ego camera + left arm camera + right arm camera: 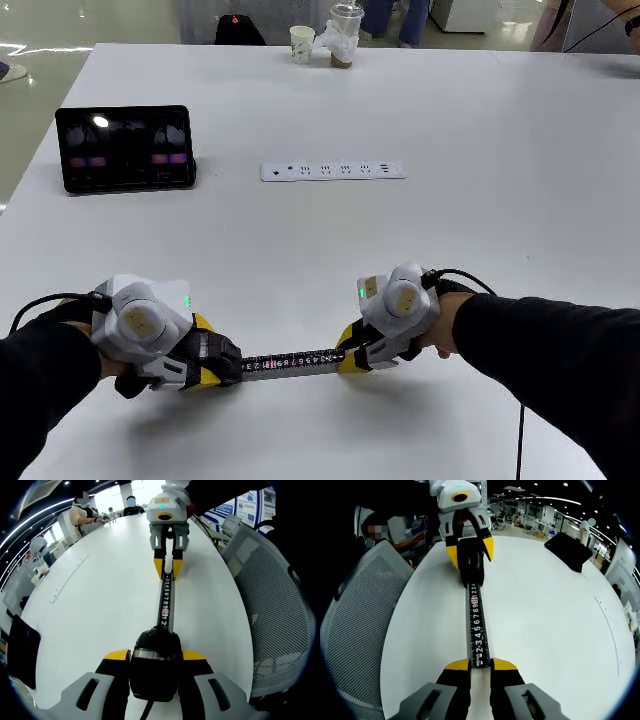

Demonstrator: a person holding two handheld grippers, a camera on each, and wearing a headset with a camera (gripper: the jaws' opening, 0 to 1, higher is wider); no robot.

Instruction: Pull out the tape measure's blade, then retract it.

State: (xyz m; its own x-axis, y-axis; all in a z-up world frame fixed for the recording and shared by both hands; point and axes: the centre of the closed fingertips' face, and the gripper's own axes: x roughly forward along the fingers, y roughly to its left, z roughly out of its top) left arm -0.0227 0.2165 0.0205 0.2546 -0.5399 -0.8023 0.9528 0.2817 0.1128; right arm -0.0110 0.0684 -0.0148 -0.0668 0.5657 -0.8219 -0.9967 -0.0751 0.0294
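We work on a broad, smooth white surface (450,150) in an open office hall lit by ceiling strips. At its far left lies a glossy black tablet (125,147). A flat white power strip (332,171) sits mid-surface, and cups (302,43) stand at the far edge. A grey mesh chair (270,605) stands beside the near edge. Our yellow-tipped left tool (210,365) is clamped on the rounded black tape measure case (155,672), near the front edge. The blade (476,625), a narrow dark strip with pale numerals, runs straight rightward to our right tool (480,666), whose jaws are pinched together on its end.
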